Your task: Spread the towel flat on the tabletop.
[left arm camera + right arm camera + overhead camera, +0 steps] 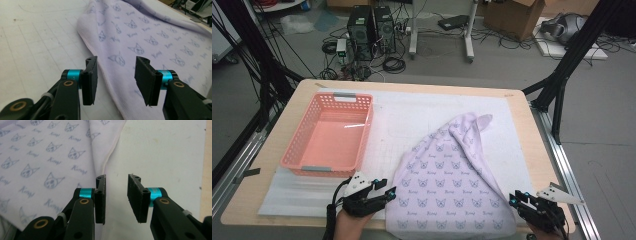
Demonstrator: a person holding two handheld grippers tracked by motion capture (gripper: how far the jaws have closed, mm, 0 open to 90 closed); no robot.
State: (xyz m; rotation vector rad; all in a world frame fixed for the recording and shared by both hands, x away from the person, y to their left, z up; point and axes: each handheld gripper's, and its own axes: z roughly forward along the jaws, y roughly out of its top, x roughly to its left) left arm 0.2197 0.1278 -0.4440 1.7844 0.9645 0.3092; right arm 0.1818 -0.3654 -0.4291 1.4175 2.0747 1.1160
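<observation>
One counter (522, 130), one white mat (412, 117) on it. One lilac cat-print cloth (447, 185) right of one pink basket (329, 132), long axis running near-left to far-right. Left tongs (393, 191) at cloth's left edge, right tongs (512, 199) at its right edge; both pairs apart, empty.

Right gripper (116, 195) jaws apart beside cat-print cloth (50, 165) edge.

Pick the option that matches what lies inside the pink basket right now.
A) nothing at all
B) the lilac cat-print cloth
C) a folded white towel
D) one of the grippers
A: in the high view the pink basket shows only its bare bottom, while the lilac cat-print cloth lies spread on the white mat to the basket's right.
</observation>
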